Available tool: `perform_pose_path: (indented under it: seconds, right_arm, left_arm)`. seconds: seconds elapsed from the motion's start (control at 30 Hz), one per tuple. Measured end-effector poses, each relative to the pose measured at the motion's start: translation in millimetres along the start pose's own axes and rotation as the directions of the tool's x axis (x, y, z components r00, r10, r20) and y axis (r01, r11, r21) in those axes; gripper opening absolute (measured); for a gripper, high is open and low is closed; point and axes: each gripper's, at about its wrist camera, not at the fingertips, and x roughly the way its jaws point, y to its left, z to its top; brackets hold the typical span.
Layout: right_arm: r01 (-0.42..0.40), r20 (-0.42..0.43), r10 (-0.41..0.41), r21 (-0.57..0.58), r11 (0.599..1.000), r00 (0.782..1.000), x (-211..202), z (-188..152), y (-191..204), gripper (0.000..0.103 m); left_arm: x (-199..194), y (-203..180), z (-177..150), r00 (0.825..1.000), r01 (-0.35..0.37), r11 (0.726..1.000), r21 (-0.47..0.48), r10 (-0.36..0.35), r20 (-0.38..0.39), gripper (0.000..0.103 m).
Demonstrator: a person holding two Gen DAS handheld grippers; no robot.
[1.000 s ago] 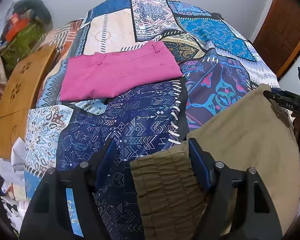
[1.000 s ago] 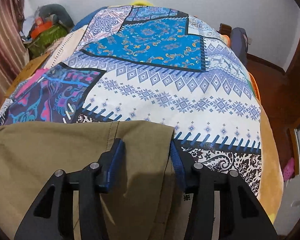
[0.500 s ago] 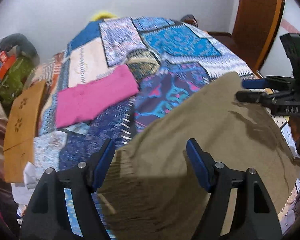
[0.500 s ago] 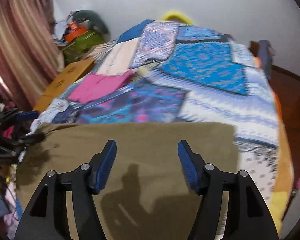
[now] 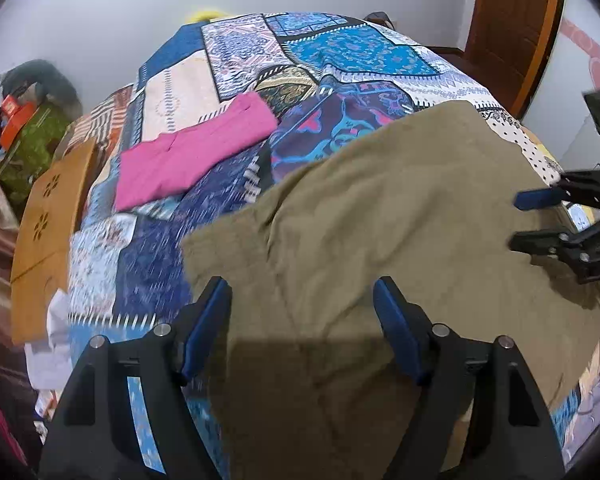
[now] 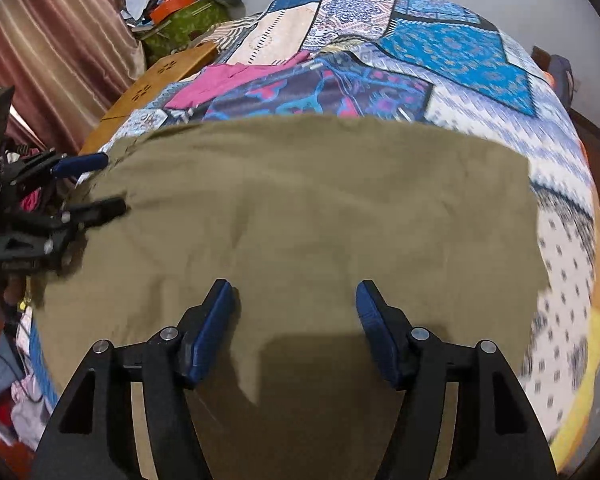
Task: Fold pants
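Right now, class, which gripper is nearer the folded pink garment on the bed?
Left. The left gripper hangs over the olive pants on the side nearest the pink garment; the right gripper is over their far side.

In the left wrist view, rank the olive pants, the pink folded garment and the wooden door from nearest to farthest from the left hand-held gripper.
1. Olive pants, spread right under the left hand-held gripper.
2. Pink folded garment, further up the bed, to the left.
3. Wooden door, past the bed's far right corner.
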Motion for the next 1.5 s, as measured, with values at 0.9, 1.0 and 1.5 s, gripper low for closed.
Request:
perform_pose_path:
  seconds: [0.9,1.0,1.5]
  right_arm:
    - [0.065,0.294,-0.086,0.079,0.995,0.952,-67.8,-48.1,45.7,0.066]
    - [0.083,0.285,-0.095,0.056,0.995,0.954,-52.2,-45.9,54.2,0.066]
    - [0.101,0.225,-0.101,0.009,0.995,0.969,-18.4,-65.3,55.9,0.066]
  left_arm:
    - [-59.6,13.7,-92.9,0.984,0.15,0.959,-0.242,-0.167,-0.054,0.075]
    - [-54.4,10.1,-105.0,0.975,0.195,0.936,-0.292,-0.218,-0.049,0.075]
    - [-36.4,15.8,-74.3,0.946,0.306,0.844,-0.441,-0.322,0.042,0.077]
